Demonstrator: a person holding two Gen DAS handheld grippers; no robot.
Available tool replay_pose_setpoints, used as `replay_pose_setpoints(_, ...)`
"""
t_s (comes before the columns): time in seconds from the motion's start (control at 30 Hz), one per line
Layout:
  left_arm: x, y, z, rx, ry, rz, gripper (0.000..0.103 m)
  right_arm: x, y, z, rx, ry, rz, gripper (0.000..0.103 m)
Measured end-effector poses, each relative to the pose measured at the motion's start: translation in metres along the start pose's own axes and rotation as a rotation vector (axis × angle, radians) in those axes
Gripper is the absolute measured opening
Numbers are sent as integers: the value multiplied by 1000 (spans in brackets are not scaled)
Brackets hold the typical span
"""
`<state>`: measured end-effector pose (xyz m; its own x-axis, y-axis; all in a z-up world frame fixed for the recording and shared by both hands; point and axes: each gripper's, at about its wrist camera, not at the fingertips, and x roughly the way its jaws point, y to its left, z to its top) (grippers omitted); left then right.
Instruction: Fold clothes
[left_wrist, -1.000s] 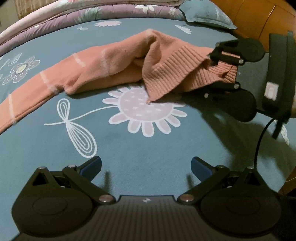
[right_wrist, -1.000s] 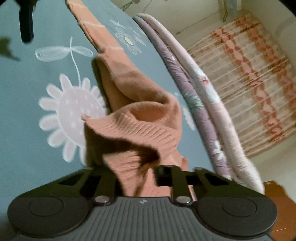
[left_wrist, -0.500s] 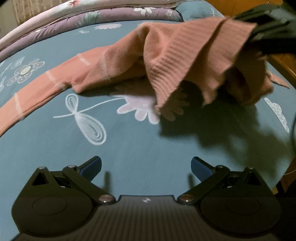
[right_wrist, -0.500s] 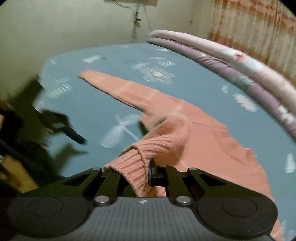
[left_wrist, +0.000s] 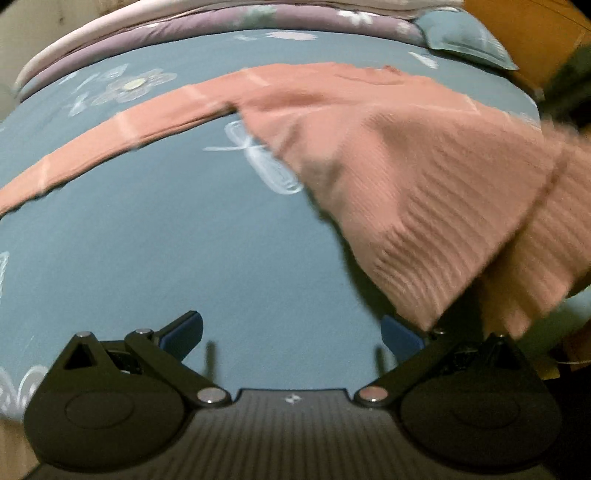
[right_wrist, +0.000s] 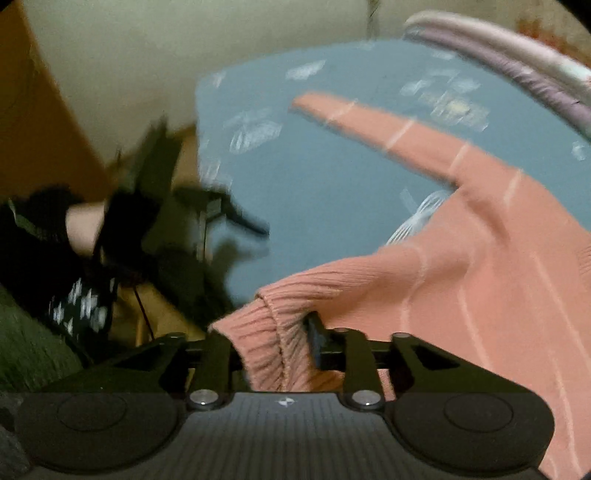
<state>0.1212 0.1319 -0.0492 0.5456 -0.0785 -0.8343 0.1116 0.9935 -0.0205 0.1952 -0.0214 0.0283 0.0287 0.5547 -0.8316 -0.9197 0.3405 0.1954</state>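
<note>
A salmon-pink knitted sweater (left_wrist: 406, 155) is lying across the blue flower-printed bed (left_wrist: 166, 240), one striped sleeve (left_wrist: 110, 140) stretching toward the left edge of the left wrist view while the ribbed hem is hanging lifted at the right, blurred, its lower corner dangling just over the right blue pad. The left gripper (left_wrist: 291, 332) is hovering over bare bedsheet at the bottom of that frame with its jaws spread wide and nothing between them.

In the right wrist view the right gripper (right_wrist: 273, 343) is sitting at bottom centre with the ribbed hem (right_wrist: 273, 332) bunched between its fingers; its jaws have just been opening, and it cannot be told whether the pads are pressing on the cloth. The sweater is running from there to the right edge, its sleeve pointing to the upper middle. At left, blurred, a hand (right_wrist: 85, 229) is showing beside the other gripper. Rolled purple and pink bedding (left_wrist: 147, 40) is lying along the top.
</note>
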Motion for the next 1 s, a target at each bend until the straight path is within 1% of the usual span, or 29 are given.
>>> replay_pose_setpoints(0.03,-1,3,-2,-9,-1,4,102,5,3,-3,-17,30,6,43)
replay_pose_setpoints(0.13,-5,10,-7,-32,-7,11,102,8,7,-5,-14,63,58,43)
replay_pose_setpoints(0.2,-7,16,-8,-64,-20,-17,102,6,8,-4,-6,65,87,43)
replay_pose_setpoints(0.3,-7,25,-4,-128,-51,-99,102,-4,5,2,16,26,44,44)
replay_pose_setpoints(0.37,-3,26,1,-151,-63,-144,102,-13,-1,5,59,-12,12,44)
replay_pose_setpoints(0.43,2,24,6,-140,-65,-149,102,-19,-10,4,92,-45,-22,44)
replay_pose_setpoints(0.5,6,21,10,-122,-62,-140,102,-19,-18,4,101,-64,-66,42)
replay_pose_setpoints(0.53,8,20,11,-120,-58,-134,102,-17,-21,6,99,-69,-96,37)
replay_pose_setpoints(0.57,10,21,12,-123,-53,-123,102,-12,-25,8,94,-68,-129,35)
replay_pose_setpoints(0.6,11,23,12,-128,-50,-114,102,-7,-28,10,86,-62,-156,34)
replay_pose_setpoints(0.67,11,28,11,-139,-46,-92,102,3,-30,20,51,-58,-181,34)
replay_pose_setpoints(0.77,6,44,8,-176,-36,-27,102,26,-24,36,-43,-43,-181,34)
replay_pose_setpoints(0.87,-1,65,5,-239,-37,43,102,52,-14,56,-145,-10,-170,33)
replay_pose_setpoints(0.93,-7,77,2,-292,-50,56,102,72,-9,66,-193,13,-140,30)
replay_pose_setpoints(1.0,-11,87,-1,-343,-65,45,102,90,-4,70,-241,54,-130,28)
